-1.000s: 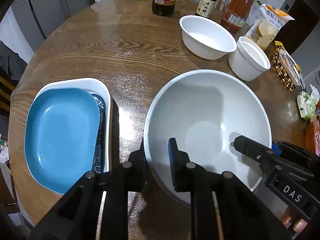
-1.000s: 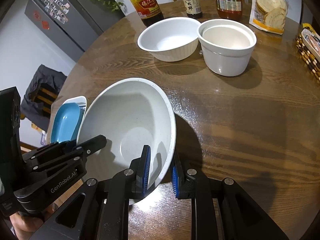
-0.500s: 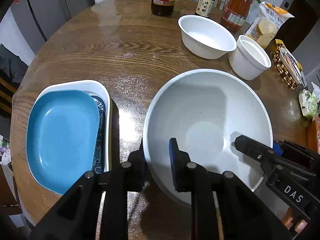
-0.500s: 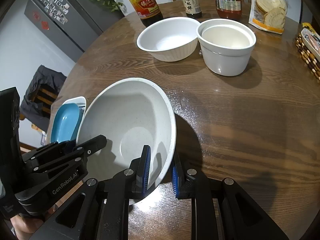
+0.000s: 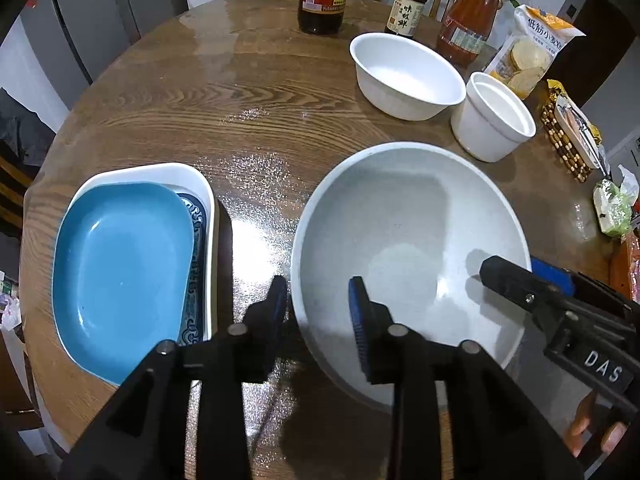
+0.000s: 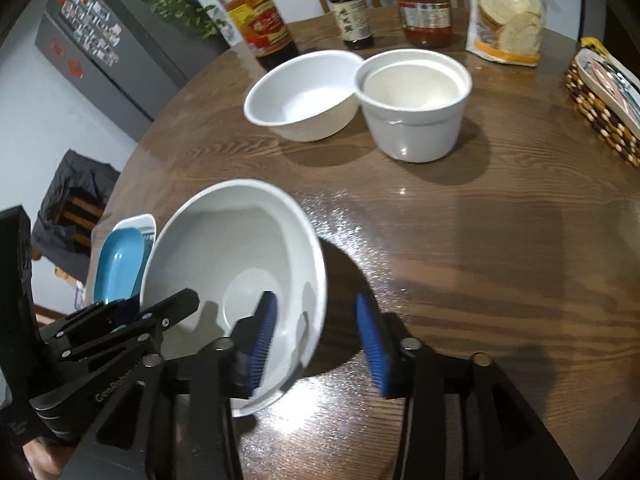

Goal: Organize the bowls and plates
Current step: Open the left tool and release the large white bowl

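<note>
On the left of the round brown wooden table [image 5: 248, 92], a glossy blue rounded plate [image 5: 120, 276] lies nested in a white rectangular dish [image 5: 200, 176] whose left side reaches almost to the table's rim; a nudge outward could send the pair over.

Just right of it sits the wide pale-grey speckled bowl [image 5: 404, 216], resting near the front of the table. The left gripper [image 5: 318, 308] straddles its near-left rim, jaws opening, the pads clear of the wall. The right gripper [image 6: 316, 340] straddles the right rim, its jaws opening too, pads apart from the porcelain. Neither grips. The danger, I judge, is a pad catching the rim as a gripper draws away, tipping or dragging the bowl into the dish beside it or toward the front.

Farther right and back stand a round white bowl [image 6: 304, 96] and a straight-walled white ceramic pot [image 6: 416, 104], touching or nearly so; reaching for one risks knocking the other.

Open wood lies in the centre and right foreground. Bottles crowd the back.
</note>
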The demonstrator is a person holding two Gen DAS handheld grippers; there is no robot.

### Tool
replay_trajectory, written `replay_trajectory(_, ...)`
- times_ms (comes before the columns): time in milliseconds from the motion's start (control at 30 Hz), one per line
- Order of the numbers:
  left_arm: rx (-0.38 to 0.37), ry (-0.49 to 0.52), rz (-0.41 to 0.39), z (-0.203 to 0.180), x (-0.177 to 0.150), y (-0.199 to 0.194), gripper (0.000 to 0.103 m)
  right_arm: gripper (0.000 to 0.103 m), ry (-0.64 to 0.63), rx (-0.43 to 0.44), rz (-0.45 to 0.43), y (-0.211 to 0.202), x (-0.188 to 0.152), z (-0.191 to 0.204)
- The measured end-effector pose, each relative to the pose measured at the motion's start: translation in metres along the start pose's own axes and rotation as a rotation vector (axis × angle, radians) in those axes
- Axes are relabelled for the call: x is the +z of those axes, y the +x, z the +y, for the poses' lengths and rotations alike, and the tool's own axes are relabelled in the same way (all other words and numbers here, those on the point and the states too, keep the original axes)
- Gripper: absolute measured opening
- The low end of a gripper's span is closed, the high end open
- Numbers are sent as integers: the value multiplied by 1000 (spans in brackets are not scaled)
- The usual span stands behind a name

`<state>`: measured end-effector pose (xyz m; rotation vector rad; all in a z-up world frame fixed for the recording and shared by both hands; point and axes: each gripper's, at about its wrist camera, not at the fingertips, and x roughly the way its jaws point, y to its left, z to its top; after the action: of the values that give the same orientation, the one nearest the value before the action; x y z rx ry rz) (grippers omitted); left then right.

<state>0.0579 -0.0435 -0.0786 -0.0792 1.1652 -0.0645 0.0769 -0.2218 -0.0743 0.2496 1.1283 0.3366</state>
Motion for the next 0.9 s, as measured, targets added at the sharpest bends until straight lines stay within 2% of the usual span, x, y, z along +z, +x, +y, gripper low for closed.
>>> replay_trajectory(67,-2,-5,-13,1,0,-6,58,50,23,14,-4,-3,-1,-5)
replay_trajectory(267,-3,-34,-38,10,6,-21,77,51,65,56,-6,-11,-4,-9)
replay_trajectory(500,-28,-56,-36,12,19,-28,82,52,112,89,-42,-29,-2,-15)
replay_trajectory(633,-27,-29,-57,4,31,-38,82,61,132,94,-76,-43,2,-20)
replay_trajectory(800,-44,16,-96,-6,51,-55,83,62,126,78,-121,-63,12,-17)
replay_trajectory(900,-48,42,-132,-12,65,-68,89,64,109,67,-154,-78,21,-15)
